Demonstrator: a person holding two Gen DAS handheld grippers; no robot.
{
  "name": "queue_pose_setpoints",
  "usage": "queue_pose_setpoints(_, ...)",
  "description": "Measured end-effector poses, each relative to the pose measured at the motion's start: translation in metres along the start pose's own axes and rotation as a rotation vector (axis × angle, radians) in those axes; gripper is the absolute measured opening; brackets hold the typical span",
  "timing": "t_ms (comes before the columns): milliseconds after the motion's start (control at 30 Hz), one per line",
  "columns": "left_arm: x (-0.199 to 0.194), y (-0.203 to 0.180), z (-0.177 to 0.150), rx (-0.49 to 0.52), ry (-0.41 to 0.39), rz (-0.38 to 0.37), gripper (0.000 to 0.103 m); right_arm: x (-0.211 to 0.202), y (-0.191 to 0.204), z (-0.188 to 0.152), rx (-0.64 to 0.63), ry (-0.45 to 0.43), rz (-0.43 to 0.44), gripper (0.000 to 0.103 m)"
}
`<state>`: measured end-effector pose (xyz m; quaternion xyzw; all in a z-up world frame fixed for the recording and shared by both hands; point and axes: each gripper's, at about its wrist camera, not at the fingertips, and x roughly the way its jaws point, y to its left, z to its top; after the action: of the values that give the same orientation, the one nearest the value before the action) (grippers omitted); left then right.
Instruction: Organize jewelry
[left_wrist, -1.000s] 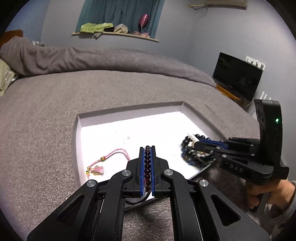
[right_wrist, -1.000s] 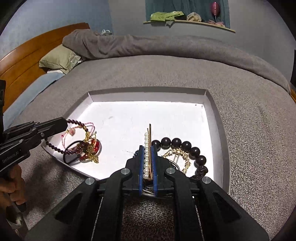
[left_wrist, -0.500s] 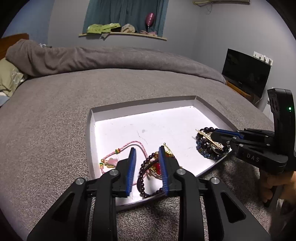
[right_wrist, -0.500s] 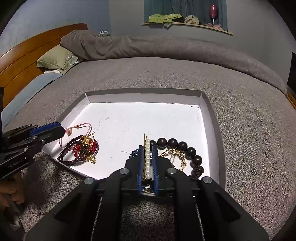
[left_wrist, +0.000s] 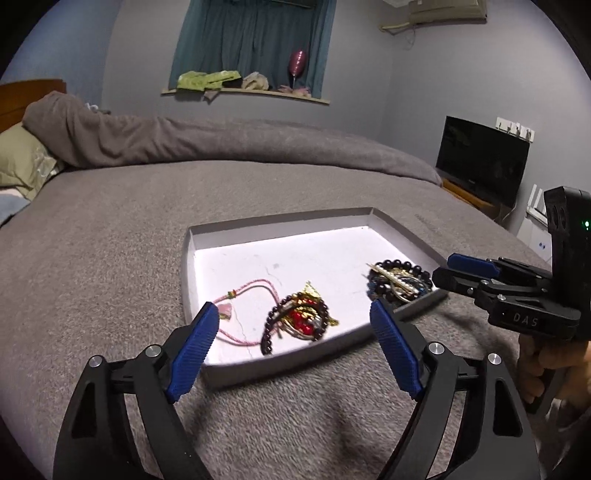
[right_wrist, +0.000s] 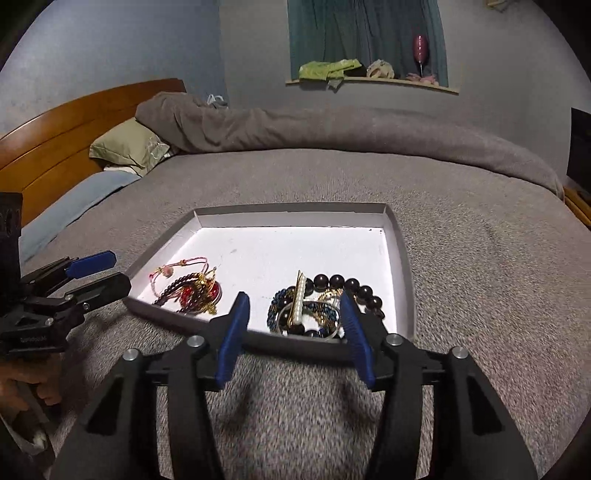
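Grey bed cover (left_wrist: 155, 229) is carrying everything, with a shallow white tray (left_wrist: 280, 225) sitting on it as my landmark. I'm holding my left tongs (left_wrist: 291, 325) wide, nothing between the pads; jaws have just been opening. My right tongs (right_wrist: 295, 321) are standing about half spread, also empty, and have just been opening too. Both are hanging just off the tray's near edge.

Dark bead bracelet (left_wrist: 295, 325) is lying in the tray's near-left corner, tangled with red and gold pieces, a pink cord (left_wrist: 255, 291) trailing toward the tray's left wall. Pearl hair clip (right_wrist: 298, 295) is resting in the near-right corner on top of a big black bead bracelet (right_wrist: 347, 286), long axis running from the near edge toward the far wall, roughly in line with my right tongs.

Left tongs are nearer the left pile, right tongs nearer the clip pile. A second ago left was clamped on the dark beads and right on the pearl clip; both pieces are now lying dropped in the tray, and both tongs are sitting further back from it.
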<state>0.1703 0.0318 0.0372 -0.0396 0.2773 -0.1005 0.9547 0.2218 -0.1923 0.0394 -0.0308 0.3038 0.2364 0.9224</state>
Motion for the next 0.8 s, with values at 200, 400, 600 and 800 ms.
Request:
queue_pose_setpoints(200,-0.016,-0.01,-0.014,0.0,-0.024,-0.016,0.093,-0.023,0.001,-0.018,0.005,-0.05,-0.004,0.068)
queue_pose_setpoints(400,-0.026,-0.014,-0.023,-0.022,-0.045,-0.022,0.094,-0.041,0.002,-0.034,0.013,-0.094,-0.011,0.084)
queue_pose_setpoints(600,-0.035,-0.021,-0.037,-0.028,-0.087,0.008,0.096,-0.052,0.005,-0.049,0.004,-0.119,-0.031,0.094)
queue_pose_setpoints(800,-0.036,-0.023,-0.05,-0.027,-0.089,0.03,0.098,-0.063,0.01,-0.061,-0.005,-0.155,-0.033,0.097)
